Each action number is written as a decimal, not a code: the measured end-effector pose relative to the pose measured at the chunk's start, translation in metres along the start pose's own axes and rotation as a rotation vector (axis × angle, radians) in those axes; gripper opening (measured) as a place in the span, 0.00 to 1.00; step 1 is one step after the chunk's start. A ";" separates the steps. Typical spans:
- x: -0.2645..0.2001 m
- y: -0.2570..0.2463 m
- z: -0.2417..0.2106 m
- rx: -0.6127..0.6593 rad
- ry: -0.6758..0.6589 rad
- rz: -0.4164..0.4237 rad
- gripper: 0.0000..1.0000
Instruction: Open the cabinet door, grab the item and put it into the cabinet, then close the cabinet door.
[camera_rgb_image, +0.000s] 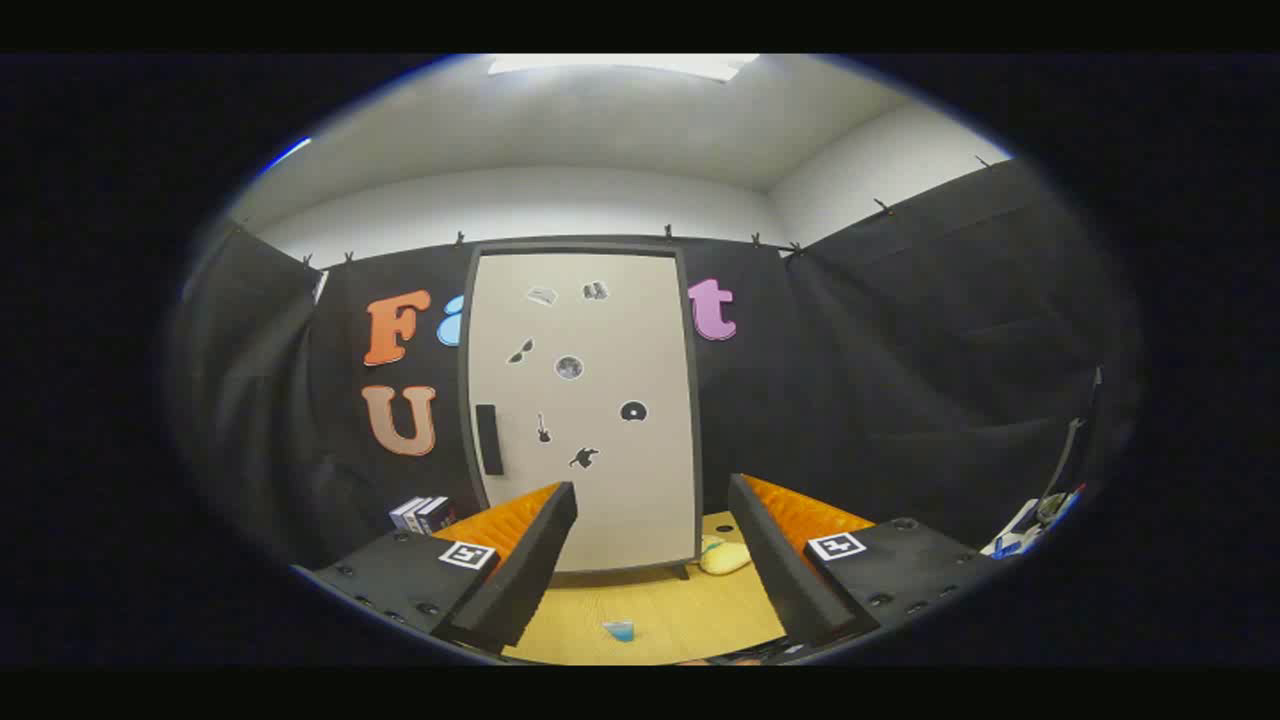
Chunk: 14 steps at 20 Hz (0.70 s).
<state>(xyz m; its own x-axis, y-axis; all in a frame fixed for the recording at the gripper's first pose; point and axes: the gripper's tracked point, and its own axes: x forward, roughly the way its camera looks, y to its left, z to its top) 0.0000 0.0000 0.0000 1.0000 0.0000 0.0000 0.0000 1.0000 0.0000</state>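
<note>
A tall cabinet (585, 400) with a pale door stands straight ahead on the wooden table (690, 610), beyond my fingers. Its door is closed, with small dark stickers on it and a dark vertical handle (488, 438) near its left edge. A pale yellow soft item (724, 556) lies on the table at the cabinet's lower right corner, just left of my right finger. My gripper (652, 490) is open, its fingers spread wide with nothing between them, some way back from the door.
A small blue object (619, 630) lies on the table close ahead, between my fingers. A few small boxes (422, 513) stand left of the cabinet by the left finger. Some white and blue gear (1035, 520) sits at the far right.
</note>
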 end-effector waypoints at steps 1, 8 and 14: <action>-0.001 0.002 0.003 -0.005 -0.010 0.003 0.98; -0.006 0.006 0.006 0.021 -0.003 0.013 0.98; -0.006 0.014 0.001 0.001 0.020 0.034 0.98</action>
<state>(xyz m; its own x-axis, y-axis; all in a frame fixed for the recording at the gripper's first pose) -0.0062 0.0142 0.0012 0.9992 0.0345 -0.0201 -0.0345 0.9994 0.0015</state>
